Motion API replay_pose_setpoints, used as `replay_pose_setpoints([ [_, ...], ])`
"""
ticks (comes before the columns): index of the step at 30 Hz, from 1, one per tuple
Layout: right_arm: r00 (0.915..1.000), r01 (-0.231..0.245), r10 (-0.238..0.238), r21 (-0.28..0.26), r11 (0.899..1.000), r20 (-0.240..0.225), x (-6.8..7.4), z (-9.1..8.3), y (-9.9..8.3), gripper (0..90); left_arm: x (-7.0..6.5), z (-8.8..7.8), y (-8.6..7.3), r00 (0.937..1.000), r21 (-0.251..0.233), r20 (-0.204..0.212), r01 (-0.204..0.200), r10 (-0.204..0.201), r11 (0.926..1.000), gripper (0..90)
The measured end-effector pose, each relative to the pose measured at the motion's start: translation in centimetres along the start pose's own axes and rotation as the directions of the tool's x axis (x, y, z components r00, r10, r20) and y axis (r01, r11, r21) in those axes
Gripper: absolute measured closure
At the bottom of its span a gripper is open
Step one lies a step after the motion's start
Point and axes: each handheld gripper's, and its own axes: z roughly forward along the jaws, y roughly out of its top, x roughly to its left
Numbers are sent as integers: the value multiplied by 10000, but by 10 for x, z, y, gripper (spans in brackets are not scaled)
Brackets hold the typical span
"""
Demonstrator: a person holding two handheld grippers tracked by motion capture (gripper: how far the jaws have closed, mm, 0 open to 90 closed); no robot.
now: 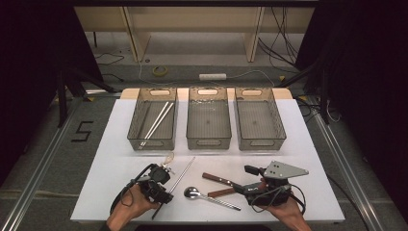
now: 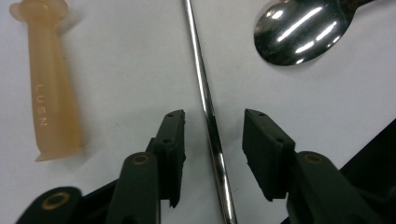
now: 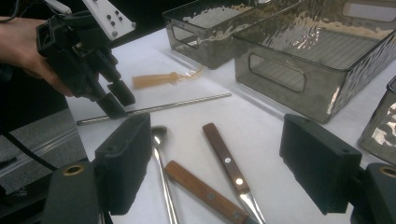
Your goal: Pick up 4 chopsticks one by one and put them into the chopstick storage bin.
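- The left gripper (image 1: 162,191) hung low over the near left part of the white table (image 1: 308,125), tipped down at a thin metal rod (image 1: 181,174).
- In the left gripper view the metal rod (image 2: 211,123) ran between the two black jaws, from twelve o'clock at the top edge to six o'clock at the bottom. A strip of bare table showed on either side of it, so the pads were not pressing on it: the jaws stood apart, released, with the rod between them.
- In the right gripper view the left gripper (image 3: 117,99) straddled the near end of the metal rod (image 3: 154,108), which lay flat on the table.
- In the left gripper view a translucent amber plastic handle (image 2: 49,86) lay at about ten o'clock from the jaws, well clear of the rod, and a steel spoon (image 2: 299,32) had its bowl at about one o'clock.
- The right gripper (image 1: 252,180) rested at the near right, its jaws wide apart and holding nothing. In its own view, two wooden-handled knives (image 3: 224,158) and the spoon's handle lay on the table between and beyond the jaws.
- Three grey plastic bins (image 1: 208,139) stood in a row at twelve o'clock from both grippers; the left one held white chopsticks (image 1: 156,122).
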Motion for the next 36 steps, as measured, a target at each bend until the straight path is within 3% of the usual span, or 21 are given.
replay_pose_setpoints([
  [13, 10000, -1, 1, 22, 10000, -9, 0, 0, 0, 263, -3, 4, 1, 9998, 249, -96, -178, 181, 9995, 711],
  [21, 10000, 7, -7, 28, 10000, -3, 0, 0, 0, 263, -5, 5, 2, 9987, 321, -393, -302, 314, 9990, 779],
  [28, 10000, 30, -30, 37, 10000, 13, 1, 1, 0, 263, -9, 6, 2, 9970, 279, -667, -367, 385, 9989, 787],
  [36, 10000, 25, -25, 44, 10000, 6, 0, 2, 0, 264, -9, 6, 2, 9972, 325, -688, -277, 299, 9991, 801],
])
